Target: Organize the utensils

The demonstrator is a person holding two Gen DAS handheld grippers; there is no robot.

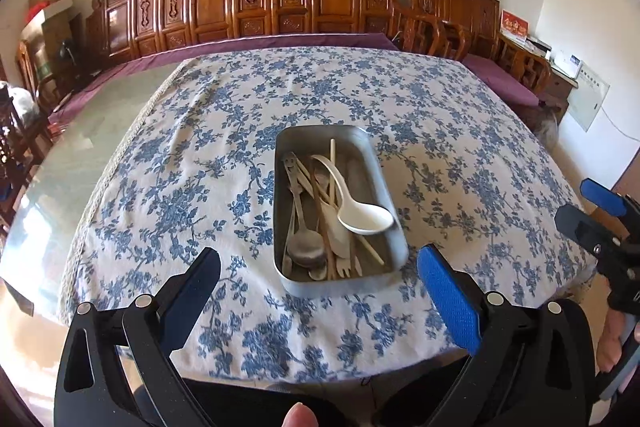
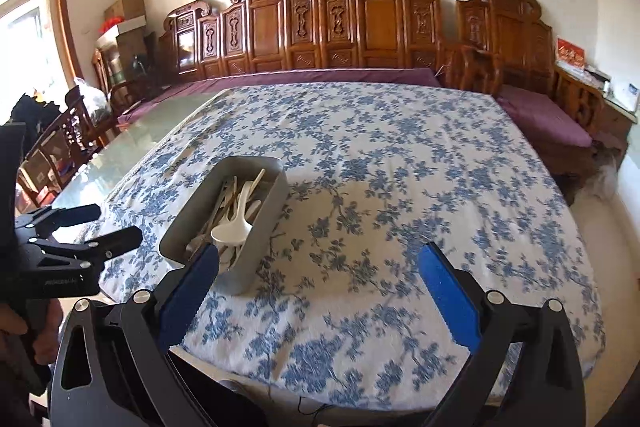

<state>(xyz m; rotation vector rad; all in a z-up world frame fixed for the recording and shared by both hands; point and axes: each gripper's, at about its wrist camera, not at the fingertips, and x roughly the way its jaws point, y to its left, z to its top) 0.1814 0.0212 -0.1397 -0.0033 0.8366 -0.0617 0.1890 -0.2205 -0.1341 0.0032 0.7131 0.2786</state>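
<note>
A grey metal tray (image 1: 396,227) sits on the blue floral tablecloth (image 1: 200,187). It holds a white ceramic spoon (image 1: 360,217), a metal spoon (image 1: 306,247), chopsticks (image 1: 331,163) and small wooden forks (image 1: 346,265). My left gripper (image 1: 318,269) is open and empty, just in front of the tray's near end. My right gripper (image 2: 318,267) is open and empty, to the right of the tray (image 2: 264,227), with its left finger (image 2: 192,291) in front of the tray's near corner. The right gripper also shows at the right edge of the left wrist view (image 1: 588,211).
The cloth (image 2: 400,187) covers the right part of a glass-topped table (image 1: 80,155). A carved wooden bench with purple cushions (image 1: 280,3) runs behind the table. Chairs and boxes (image 2: 80,123) stand at the left.
</note>
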